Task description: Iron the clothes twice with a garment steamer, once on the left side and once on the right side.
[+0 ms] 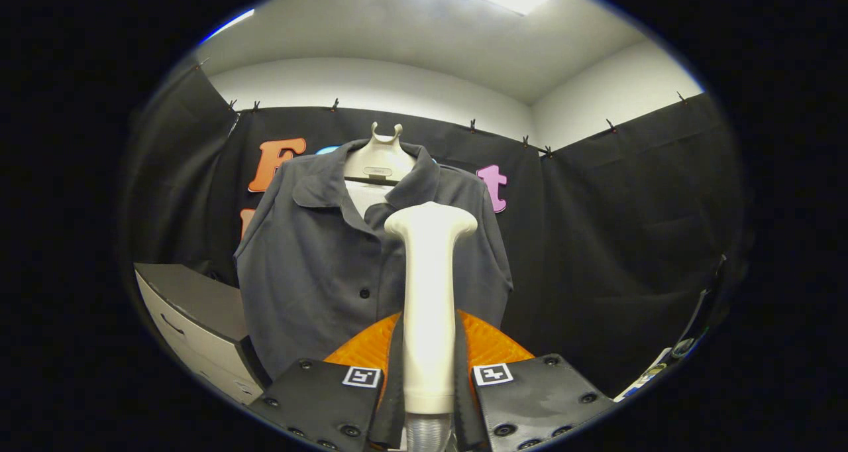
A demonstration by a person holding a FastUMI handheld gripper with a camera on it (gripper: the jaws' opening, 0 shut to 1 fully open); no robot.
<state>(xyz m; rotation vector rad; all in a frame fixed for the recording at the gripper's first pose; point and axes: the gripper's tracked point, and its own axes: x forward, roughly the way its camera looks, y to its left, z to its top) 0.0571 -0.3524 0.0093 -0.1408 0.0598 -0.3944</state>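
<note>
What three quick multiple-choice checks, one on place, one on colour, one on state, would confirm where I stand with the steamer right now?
1. Where is the steamer head relative to the shirt?
A. Before its button placket, below the collar
B. Above the hanger
C. Down by the cabinet

2. What colour is the shirt?
A. White
B. Dark grey
C. Orange

3. What is the hand-held gripper doing?
A. Open, holding nothing
B. Shut on the shirt
C. Shut on the steamer handle

Answers:
1 A: the head overlaps the shirt's centre front, below the hanger and apart from the cabinet.
2 B: the fabric reads dark grey.
3 C: both fingers press the steamer handle between them.
</note>
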